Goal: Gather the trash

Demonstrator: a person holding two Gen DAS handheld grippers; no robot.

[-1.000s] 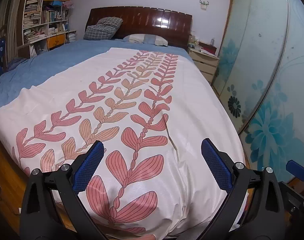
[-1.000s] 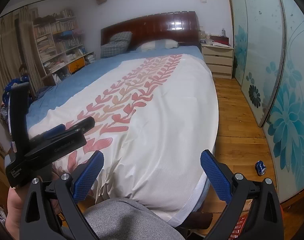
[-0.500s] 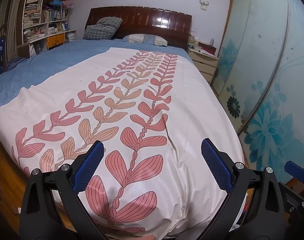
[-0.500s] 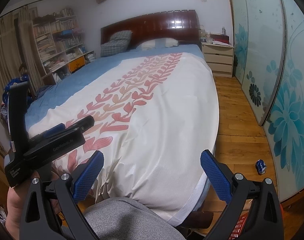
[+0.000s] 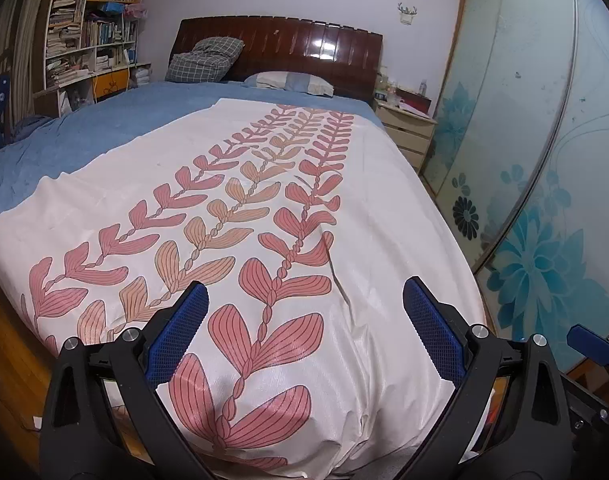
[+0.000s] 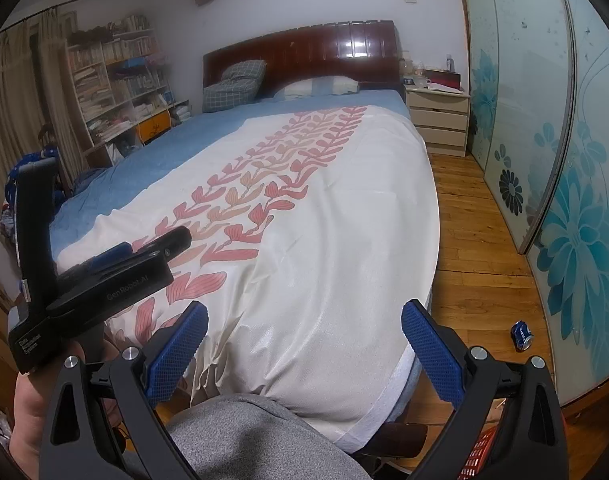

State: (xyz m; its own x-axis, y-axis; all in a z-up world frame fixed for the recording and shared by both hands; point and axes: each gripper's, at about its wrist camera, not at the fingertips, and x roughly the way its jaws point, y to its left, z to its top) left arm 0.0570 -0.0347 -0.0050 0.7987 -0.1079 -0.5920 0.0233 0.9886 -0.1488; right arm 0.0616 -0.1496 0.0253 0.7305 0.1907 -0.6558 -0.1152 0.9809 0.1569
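A crushed blue drink can (image 6: 522, 335) lies on the wooden floor at the right of the bed, close to the sliding glass door. My right gripper (image 6: 304, 344) is open and empty, held over the foot of the bed, well left of the can. My left gripper (image 5: 304, 326) is open and empty above the white leaf-patterned cover. The left gripper also shows side-on at the left of the right wrist view (image 6: 116, 268). A red basket (image 6: 478, 456) peeks in at the bottom right, mostly hidden by my right gripper's finger.
The bed (image 6: 304, 208) fills the middle. A nightstand (image 6: 438, 124) stands at the far right by the headboard. Sliding glass doors (image 6: 564, 168) with blue flowers line the right side. Bookshelves (image 5: 88, 40) stand at the far left. My grey-clad knee (image 6: 260, 440) is below.
Both views have shifted only slightly. The left gripper has drifted a little up and forward. Both grippers stay open.
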